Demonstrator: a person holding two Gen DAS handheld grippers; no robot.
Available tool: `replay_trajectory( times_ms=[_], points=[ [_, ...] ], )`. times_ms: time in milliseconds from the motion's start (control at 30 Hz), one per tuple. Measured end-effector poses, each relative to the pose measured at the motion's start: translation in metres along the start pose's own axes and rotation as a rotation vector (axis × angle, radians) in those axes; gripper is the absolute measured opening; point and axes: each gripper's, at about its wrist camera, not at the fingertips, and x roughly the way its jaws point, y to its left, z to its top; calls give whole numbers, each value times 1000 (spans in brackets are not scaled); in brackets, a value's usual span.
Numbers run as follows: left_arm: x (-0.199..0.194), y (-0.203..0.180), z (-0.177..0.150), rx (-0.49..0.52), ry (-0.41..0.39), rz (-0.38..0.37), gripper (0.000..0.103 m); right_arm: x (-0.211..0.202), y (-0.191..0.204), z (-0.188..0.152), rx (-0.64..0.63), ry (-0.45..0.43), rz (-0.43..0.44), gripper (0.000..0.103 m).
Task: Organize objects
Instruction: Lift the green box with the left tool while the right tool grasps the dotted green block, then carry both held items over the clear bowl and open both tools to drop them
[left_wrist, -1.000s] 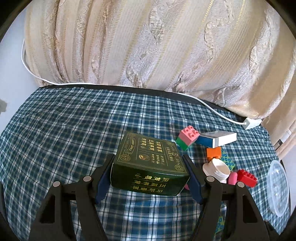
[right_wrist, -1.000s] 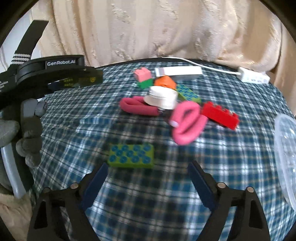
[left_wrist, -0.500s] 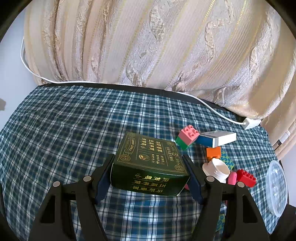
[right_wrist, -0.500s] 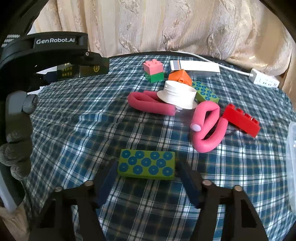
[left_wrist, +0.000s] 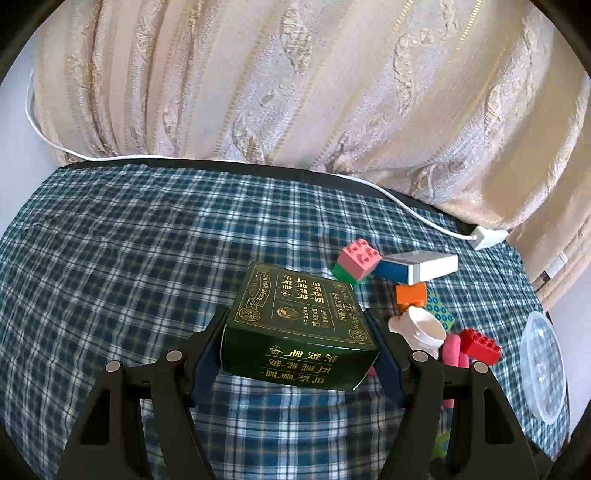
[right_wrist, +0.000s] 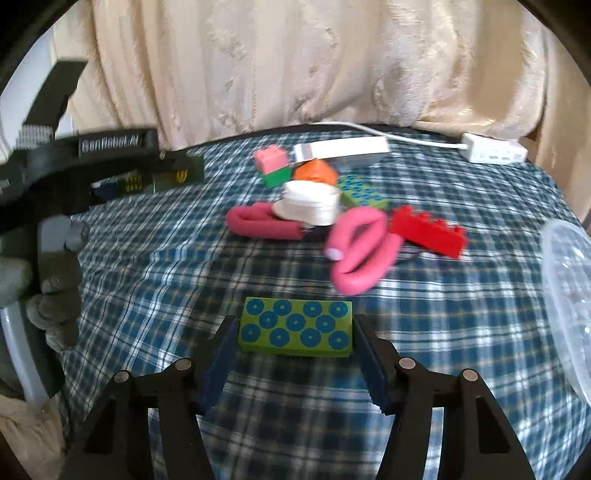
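L wrist: left gripper (left_wrist: 297, 345) clamps dark green box (left_wrist: 295, 325) above plaid tablecloth (left_wrist: 110, 258). R wrist: right gripper (right_wrist: 293, 345), jaws just closed in, pads against green dotted block (right_wrist: 295, 326) on cloth, near pink foam rollers (right_wrist: 358, 254).

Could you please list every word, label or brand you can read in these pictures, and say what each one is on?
"GenRobot.AI": blurred white lettering on the left gripper's body, seen in the right wrist view.
Gold Chinese characters on the green box: upside down, too small to read.
Blocks, white box and other things: no readable text.
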Motion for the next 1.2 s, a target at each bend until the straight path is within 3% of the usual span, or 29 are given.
replay_trajectory(
  times_ms=[300, 733, 1200],
  points=[
    [0, -22, -10, 70, 11, -35, 71, -39, -50, -4, 100, -68, -53, 64],
    [-6, -67, -32, 156, 40, -77, 71, -91, -154, -21, 292, -156, -205, 64],
    [-17, -175, -53, 321, 54, -176, 71, -123, -232, -44, 408, -217, -278, 65]
  ],
)
